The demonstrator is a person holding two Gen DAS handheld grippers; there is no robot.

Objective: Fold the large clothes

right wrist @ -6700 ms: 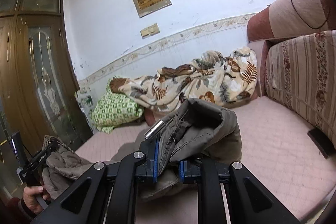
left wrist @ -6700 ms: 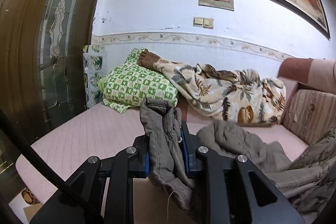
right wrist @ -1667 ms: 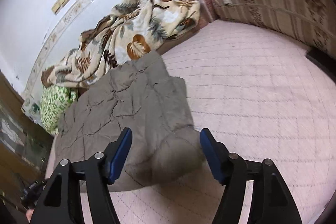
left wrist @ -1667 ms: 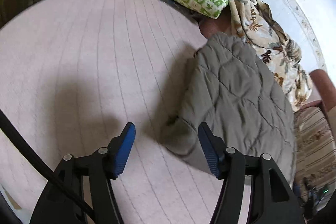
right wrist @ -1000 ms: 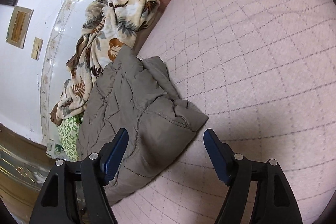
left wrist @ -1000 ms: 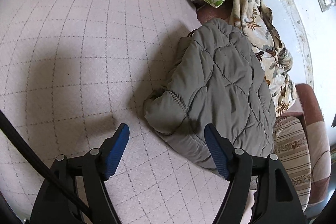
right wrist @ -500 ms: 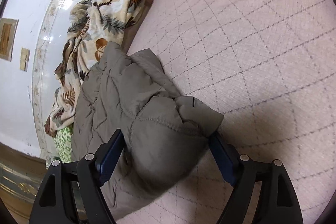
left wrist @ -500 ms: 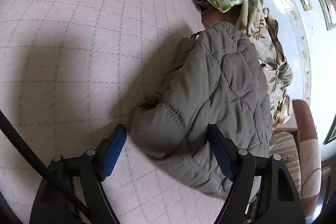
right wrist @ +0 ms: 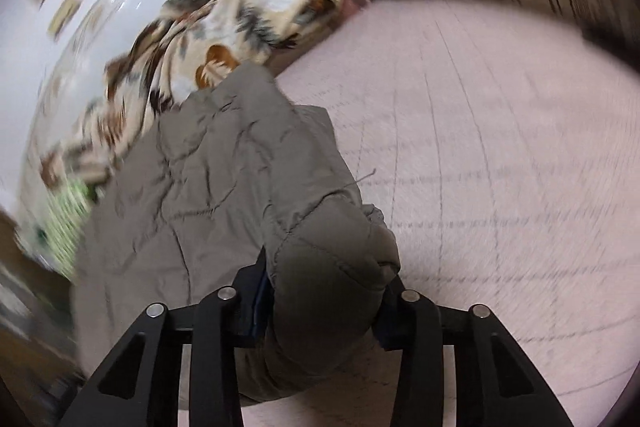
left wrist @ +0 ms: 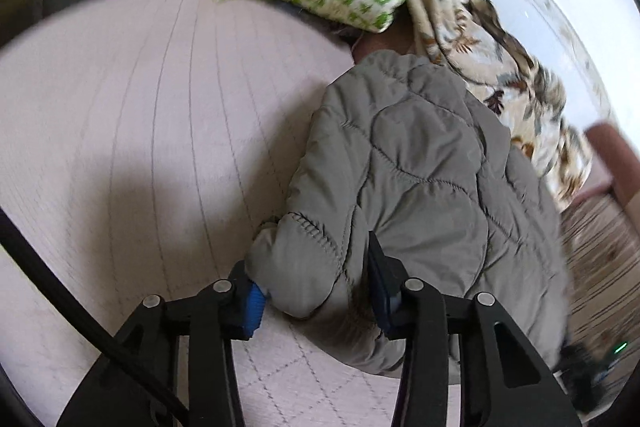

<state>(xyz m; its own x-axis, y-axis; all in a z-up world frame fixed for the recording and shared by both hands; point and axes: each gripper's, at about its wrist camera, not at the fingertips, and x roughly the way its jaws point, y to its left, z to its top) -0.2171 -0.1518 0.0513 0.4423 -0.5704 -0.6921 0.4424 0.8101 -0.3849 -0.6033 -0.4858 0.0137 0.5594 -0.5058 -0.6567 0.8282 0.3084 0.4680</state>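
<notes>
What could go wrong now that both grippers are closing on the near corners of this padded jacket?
1. The left gripper and right gripper are closing on thick, puffy corners of the grey jacket; padding may squeeze out and slip when lifted.
2. Each bite seems to bunch several layers, so the fold could come out uneven.
3. The far edge lies against the leaf-print blanket; folding that way might snag or drag it.
</notes>
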